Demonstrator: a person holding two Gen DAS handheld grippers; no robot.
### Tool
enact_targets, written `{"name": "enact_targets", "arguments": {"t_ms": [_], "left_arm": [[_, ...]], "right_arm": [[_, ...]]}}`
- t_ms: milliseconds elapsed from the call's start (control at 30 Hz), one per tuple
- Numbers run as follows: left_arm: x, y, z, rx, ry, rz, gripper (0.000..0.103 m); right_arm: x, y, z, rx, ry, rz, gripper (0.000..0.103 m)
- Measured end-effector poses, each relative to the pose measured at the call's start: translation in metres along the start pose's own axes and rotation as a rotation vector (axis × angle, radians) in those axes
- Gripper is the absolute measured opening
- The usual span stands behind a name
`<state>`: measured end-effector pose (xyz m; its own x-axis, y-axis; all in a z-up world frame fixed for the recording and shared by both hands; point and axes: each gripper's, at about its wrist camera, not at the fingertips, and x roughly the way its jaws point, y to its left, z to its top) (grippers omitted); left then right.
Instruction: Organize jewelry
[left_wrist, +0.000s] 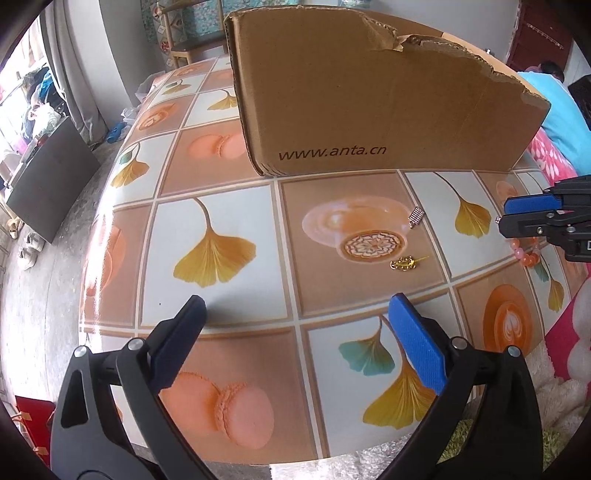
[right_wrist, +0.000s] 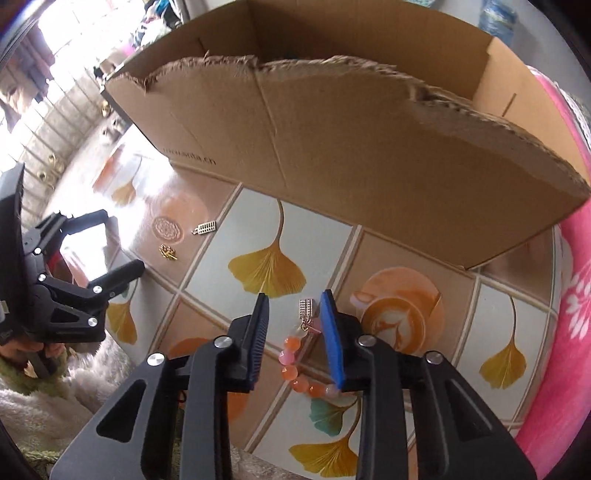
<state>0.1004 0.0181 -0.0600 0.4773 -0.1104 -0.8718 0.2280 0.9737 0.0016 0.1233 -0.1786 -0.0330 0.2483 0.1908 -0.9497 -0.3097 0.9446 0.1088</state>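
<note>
Straddling the bracelet (right_wrist: 295, 363), the right gripper (right_wrist: 295, 314) is pointed steeply down at the table (right_wrist: 258, 206), just in front of the box (right_wrist: 332, 147). Its jaws are narrowed around the bead strand and the charm (right_wrist: 306, 308) at its far end, but a gap is seen on both sides, so no pinch is made yet. The beads run from beside the blue pad, between the fingers, back toward the camera and then under the blue finger; the strand's long axis is roughly along the jaw line, slightly curved. Closing straight in should catch the top beads, judged from this view.

The left gripper (left_wrist: 295, 306) is spread wide with nothing between its fingers, held over bare tablecloth. A gold piece (left_wrist: 404, 263) and a small silver charm (left_wrist: 416, 215) lie ahead and to its right, well apart from the bracelet. For those two, the left hand is judged nearer; the bracelet belongs to the right.
</note>
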Motion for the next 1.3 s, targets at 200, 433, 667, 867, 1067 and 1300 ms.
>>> {"name": "enact_targets", "arguments": {"t_ms": [200, 433, 667, 867, 1067, 1300], "left_arm": [[0.001, 0.0, 0.001, 0.007, -0.005, -0.004, 0.096], [0.001, 0.0, 0.002, 0.011, -0.006, -0.007, 0.096], [0.001, 0.0, 0.002, 0.01, -0.007, -0.007, 0.096], [0.001, 0.0, 0.002, 0.01, -0.007, -0.007, 0.096], [0.001, 0.0, 0.002, 0.01, -0.006, -0.004, 0.096], [-0.023, -0.013, 0.006, 0.047, -0.129, -0.069, 0.094]], "right_arm": [[0.009, 0.002, 0.007, -0.045, 0.053, -0.036, 0.023], [0.014, 0.013, 0.017, -0.084, 0.09, -0.047, 0.009], [0.013, -0.012, 0.012, 0.018, 0.054, 0.04, 0.008], [-0.018, -0.052, -0.001, 0.25, -0.096, 0.241, 0.008], [-0.036, -0.076, -0.019, 0.403, -0.217, 0.415, 0.008], [-0.025, -0.073, -0.028, 0.44, -0.234, 0.449, 0.008]]}}
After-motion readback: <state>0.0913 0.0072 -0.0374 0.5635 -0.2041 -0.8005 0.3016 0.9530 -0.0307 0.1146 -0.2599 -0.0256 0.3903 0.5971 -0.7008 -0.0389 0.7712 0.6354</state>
